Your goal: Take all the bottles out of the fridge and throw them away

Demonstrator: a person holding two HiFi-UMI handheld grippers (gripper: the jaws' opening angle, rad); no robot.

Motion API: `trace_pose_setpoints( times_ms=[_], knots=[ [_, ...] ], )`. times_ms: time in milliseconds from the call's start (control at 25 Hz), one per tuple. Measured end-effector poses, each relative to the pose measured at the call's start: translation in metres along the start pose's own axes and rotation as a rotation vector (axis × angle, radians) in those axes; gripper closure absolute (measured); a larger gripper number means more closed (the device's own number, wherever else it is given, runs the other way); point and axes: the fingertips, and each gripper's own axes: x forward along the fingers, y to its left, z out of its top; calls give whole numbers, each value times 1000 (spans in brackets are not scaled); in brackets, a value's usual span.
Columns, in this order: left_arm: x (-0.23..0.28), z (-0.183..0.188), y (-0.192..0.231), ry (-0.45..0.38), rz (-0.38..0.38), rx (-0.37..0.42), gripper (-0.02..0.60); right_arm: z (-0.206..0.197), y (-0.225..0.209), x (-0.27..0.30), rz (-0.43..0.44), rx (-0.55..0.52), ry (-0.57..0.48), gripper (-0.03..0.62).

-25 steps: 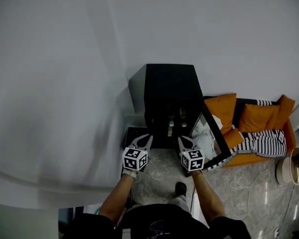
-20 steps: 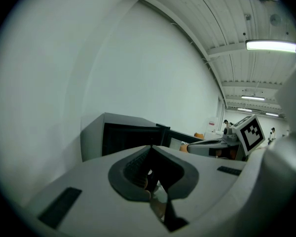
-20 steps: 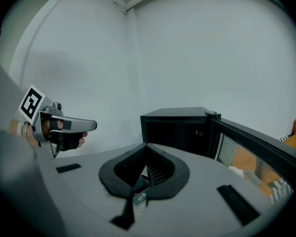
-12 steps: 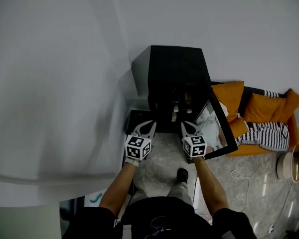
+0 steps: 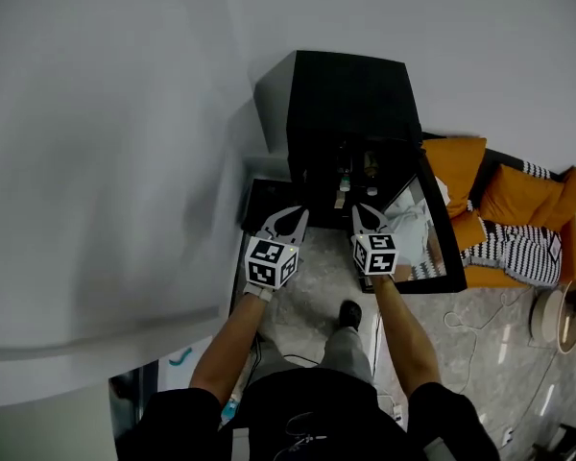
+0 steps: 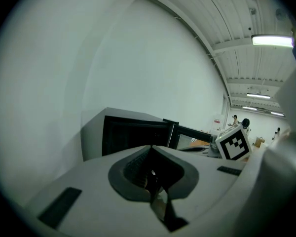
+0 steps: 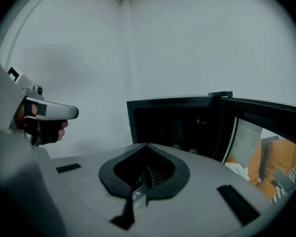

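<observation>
A black mini fridge (image 5: pixel 346 104) stands against the white wall with its glass door (image 5: pixel 432 248) swung open to the right. In the head view, small bottles (image 5: pixel 344 188) show dimly on its dark shelves. My left gripper (image 5: pixel 296 213) is shut and empty, held in front of the fridge's lower left corner. My right gripper (image 5: pixel 359 209) is also shut and empty, just before the open compartment. In the left gripper view the closed tips of my left gripper (image 6: pixel 151 147) point at the fridge (image 6: pixel 133 135). In the right gripper view my right gripper (image 7: pixel 146 145) faces the open fridge (image 7: pixel 172 122).
An orange sofa (image 5: pixel 485 195) with a striped cushion (image 5: pixel 518 257) stands right of the door. A dark low box (image 5: pixel 259 207) sits left of the fridge. Cables (image 5: pixel 480 349) trail on the stone floor, and a round object (image 5: pixel 562 320) is at the far right.
The person has stepped closer to the fridge; both grippers have moved forward toward its opening. Both stay shut and empty.
</observation>
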Motion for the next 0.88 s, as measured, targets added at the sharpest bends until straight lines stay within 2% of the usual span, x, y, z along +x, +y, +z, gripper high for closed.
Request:
trace_pose_setpoints(
  times_ms=[320, 560, 720, 880],
  knots=[
    [33, -16, -7, 6, 99, -1, 577, -5, -25, 33, 42, 9, -20, 585],
    [62, -20, -3, -29, 218, -32, 577, -12, -44, 56, 70, 3, -15, 585],
    [76, -36, -2, -32, 241, -61, 577, -29, -60, 69, 55, 35, 5, 585],
    [89, -55, 22, -26, 251, -74, 577, -36, -65, 94, 34, 54, -8, 585]
  ],
)
